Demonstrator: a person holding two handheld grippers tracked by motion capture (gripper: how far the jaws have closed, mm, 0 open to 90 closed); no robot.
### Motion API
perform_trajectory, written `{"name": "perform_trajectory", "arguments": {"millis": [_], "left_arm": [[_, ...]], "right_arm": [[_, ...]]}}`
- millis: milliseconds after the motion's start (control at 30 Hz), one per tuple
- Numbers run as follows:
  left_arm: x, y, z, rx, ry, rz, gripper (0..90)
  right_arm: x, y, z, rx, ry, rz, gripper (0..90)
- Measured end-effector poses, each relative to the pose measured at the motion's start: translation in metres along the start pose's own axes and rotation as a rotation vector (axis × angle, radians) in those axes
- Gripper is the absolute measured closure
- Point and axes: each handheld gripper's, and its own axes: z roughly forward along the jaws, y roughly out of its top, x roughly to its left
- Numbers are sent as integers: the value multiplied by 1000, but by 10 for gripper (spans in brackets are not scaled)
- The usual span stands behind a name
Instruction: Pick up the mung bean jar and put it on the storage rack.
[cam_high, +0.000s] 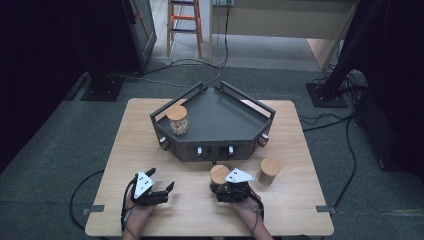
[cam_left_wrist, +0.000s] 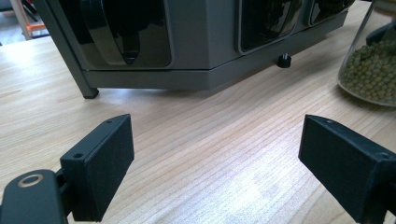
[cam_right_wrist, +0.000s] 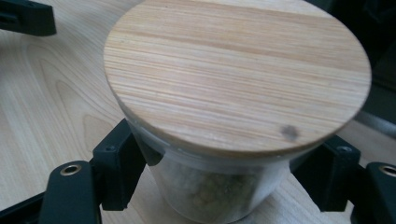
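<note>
A glass jar (cam_high: 219, 174) with a round wooden lid (cam_right_wrist: 233, 70) stands on the table in front of the tray. My right gripper (cam_high: 220, 182) is shut on it, one jaw pressed against each side of the glass just below the lid. The left gripper view shows green beans inside that jar (cam_left_wrist: 373, 70). My left gripper (cam_high: 161, 179) sits low over the bare table to the left, jaws wide open with nothing between them (cam_left_wrist: 217, 140). It points toward the tray's front.
A dark grey railed corner tray (cam_high: 220, 115) on short feet stands mid-table, with knobs along its front face (cam_left_wrist: 187, 60). A lidded jar (cam_high: 177, 120) of pale contents stands on its left side. Another wooden-lidded jar (cam_high: 269, 171) stands right of my right gripper.
</note>
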Motion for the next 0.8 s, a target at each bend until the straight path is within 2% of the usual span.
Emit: {"name": "perform_trajectory", "arguments": {"millis": [133, 233, 500, 800], "left_arm": [[0, 0, 0, 1, -5, -2, 103], [-1, 1, 1, 5, -10, 5, 103], [-1, 2, 2, 12, -13, 10, 103], [-2, 4, 2, 24, -12, 18, 103]], "right_arm": [[2, 7, -3, 2, 3, -36, 250], [2, 12, -4, 4, 9, -46, 250], [0, 23, -6, -7, 30, -55, 250], [-7, 41, -10, -6, 58, -72, 250]]}}
